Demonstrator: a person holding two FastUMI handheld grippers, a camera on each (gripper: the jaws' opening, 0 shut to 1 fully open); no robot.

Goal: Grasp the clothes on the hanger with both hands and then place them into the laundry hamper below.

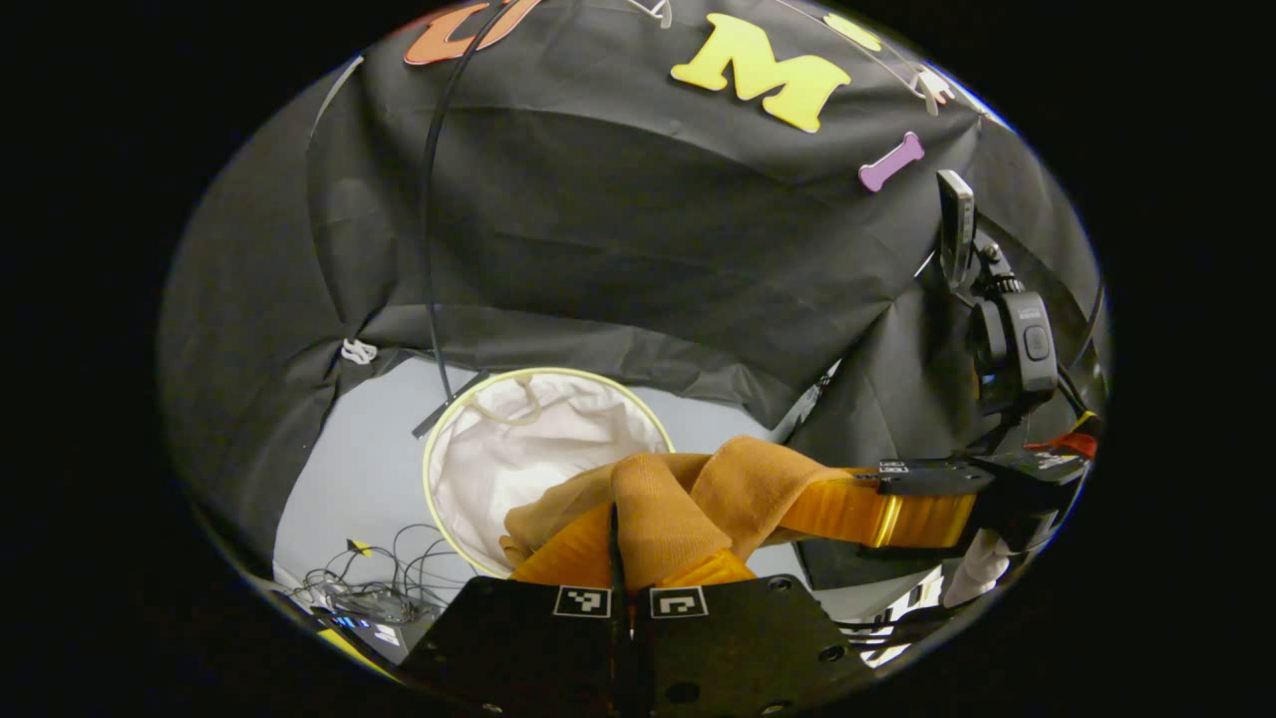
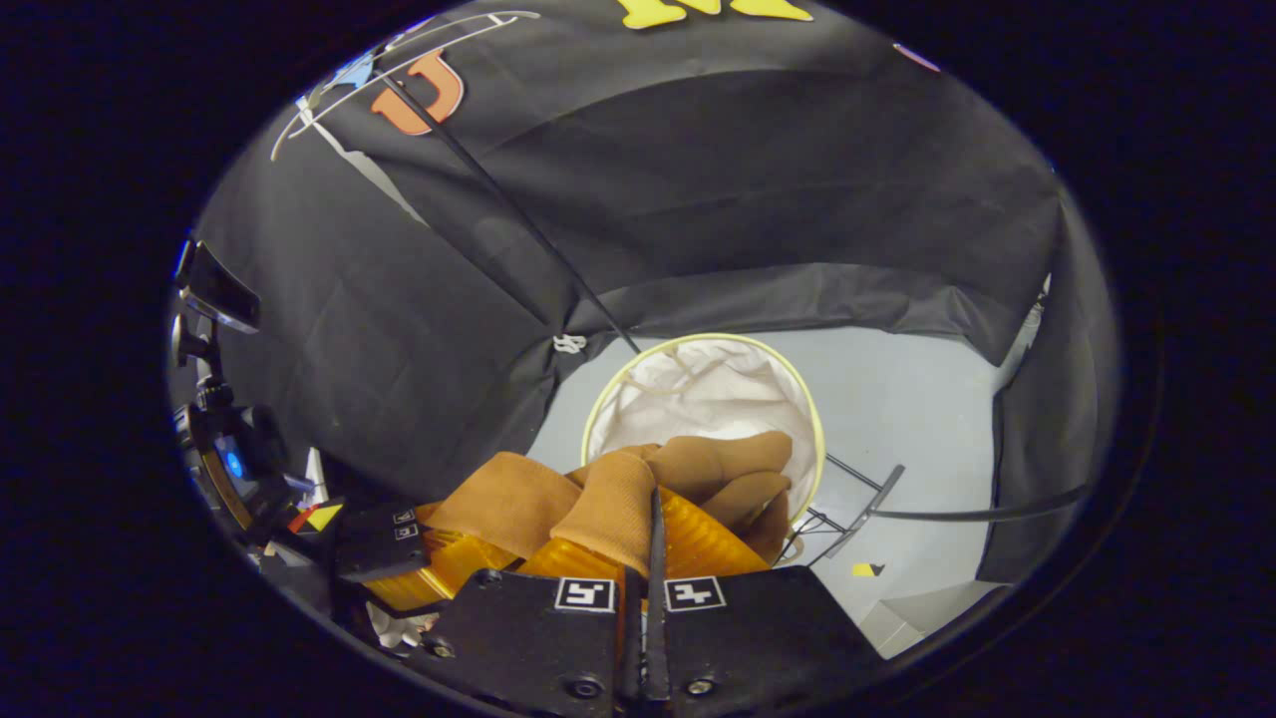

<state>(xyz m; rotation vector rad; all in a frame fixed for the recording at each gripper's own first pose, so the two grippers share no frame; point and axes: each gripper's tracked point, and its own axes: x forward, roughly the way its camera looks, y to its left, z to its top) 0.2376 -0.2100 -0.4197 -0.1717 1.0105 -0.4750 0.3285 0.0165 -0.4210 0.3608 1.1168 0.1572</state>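
A tan knitted garment point(image 1: 743, 474) hangs bunched between both grippers, above the front edge of the white laundry hamper point(image 1: 558, 434) with a yellow rim. In the left gripper view my left gripper point(image 1: 612, 524) is shut on one fold of it, and the right gripper point(image 1: 882, 499) clamps the other end farther right. In the right gripper view my right gripper point(image 2: 655, 504) is shut on the garment point(image 2: 618, 489), with the left gripper point(image 2: 399, 543) holding it at the lower left. The hamper point(image 2: 723, 384) stands open just beyond, with loose folds drooping over its near rim.
A bare white hanger point(image 2: 399, 60) hangs high up by the black cloth wall. A thin black stand pole point(image 1: 429, 249) rises behind the hamper, its feet point(image 2: 857, 509) spread on the grey floor. Loose cables point(image 1: 369, 588) lie at the lower left.
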